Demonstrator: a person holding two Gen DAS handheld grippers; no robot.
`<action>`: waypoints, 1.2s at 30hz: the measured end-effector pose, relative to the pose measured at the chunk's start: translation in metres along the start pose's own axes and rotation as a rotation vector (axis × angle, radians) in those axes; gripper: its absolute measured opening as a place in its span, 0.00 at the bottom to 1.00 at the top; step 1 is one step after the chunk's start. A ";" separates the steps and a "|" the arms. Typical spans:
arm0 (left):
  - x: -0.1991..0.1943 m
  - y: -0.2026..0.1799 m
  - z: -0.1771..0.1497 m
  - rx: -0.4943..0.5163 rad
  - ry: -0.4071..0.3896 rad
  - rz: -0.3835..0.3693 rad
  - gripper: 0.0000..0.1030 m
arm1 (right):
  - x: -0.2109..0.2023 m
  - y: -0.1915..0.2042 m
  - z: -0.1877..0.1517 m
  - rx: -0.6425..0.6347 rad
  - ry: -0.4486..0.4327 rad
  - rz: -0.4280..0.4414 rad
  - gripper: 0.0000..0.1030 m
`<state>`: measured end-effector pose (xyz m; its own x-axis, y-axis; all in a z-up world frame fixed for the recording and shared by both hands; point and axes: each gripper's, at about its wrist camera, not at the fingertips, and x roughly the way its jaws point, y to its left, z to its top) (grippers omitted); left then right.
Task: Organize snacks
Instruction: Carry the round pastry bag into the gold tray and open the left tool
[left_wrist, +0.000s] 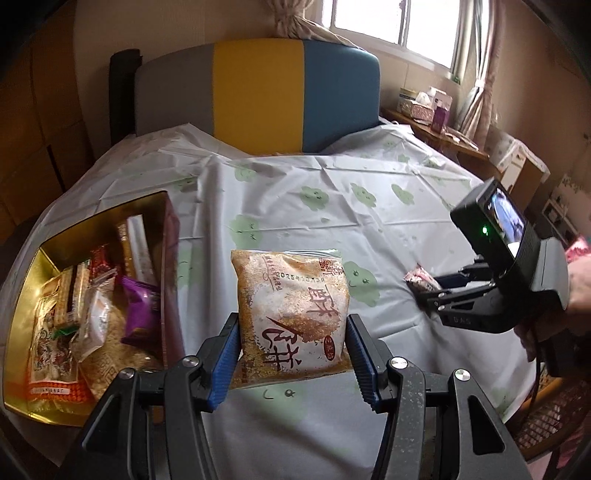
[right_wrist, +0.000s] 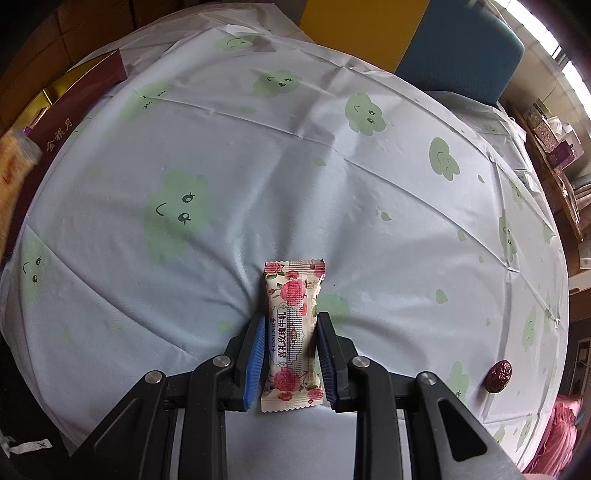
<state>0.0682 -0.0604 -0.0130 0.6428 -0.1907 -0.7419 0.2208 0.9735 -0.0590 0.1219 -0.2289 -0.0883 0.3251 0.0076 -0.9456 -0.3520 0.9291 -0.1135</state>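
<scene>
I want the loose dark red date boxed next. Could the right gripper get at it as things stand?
Probably not yet. The right gripper is shut on the rose-print candy, so its jaws are occupied. The date lies alone on the tablecloth to its right, with nothing around it.

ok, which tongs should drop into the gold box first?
Left. The left tongs are shut on the cake pack, and the gold box sits just to their left. The right tongs grip the rose candy across the table, with the box at the far left edge of their view.
</scene>
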 end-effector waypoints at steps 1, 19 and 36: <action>-0.002 0.003 0.000 -0.009 -0.002 0.000 0.54 | 0.000 0.000 0.000 0.000 0.000 0.000 0.26; -0.044 0.113 -0.001 -0.299 -0.053 0.040 0.54 | -0.003 0.014 -0.004 -0.045 -0.016 -0.039 0.26; -0.058 0.249 -0.052 -0.695 -0.031 0.225 0.55 | -0.004 0.021 -0.006 -0.083 -0.026 -0.062 0.26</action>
<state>0.0475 0.1993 -0.0196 0.6406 0.0300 -0.7673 -0.4291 0.8426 -0.3253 0.1079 -0.2120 -0.0882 0.3707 -0.0382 -0.9280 -0.4013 0.8945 -0.1972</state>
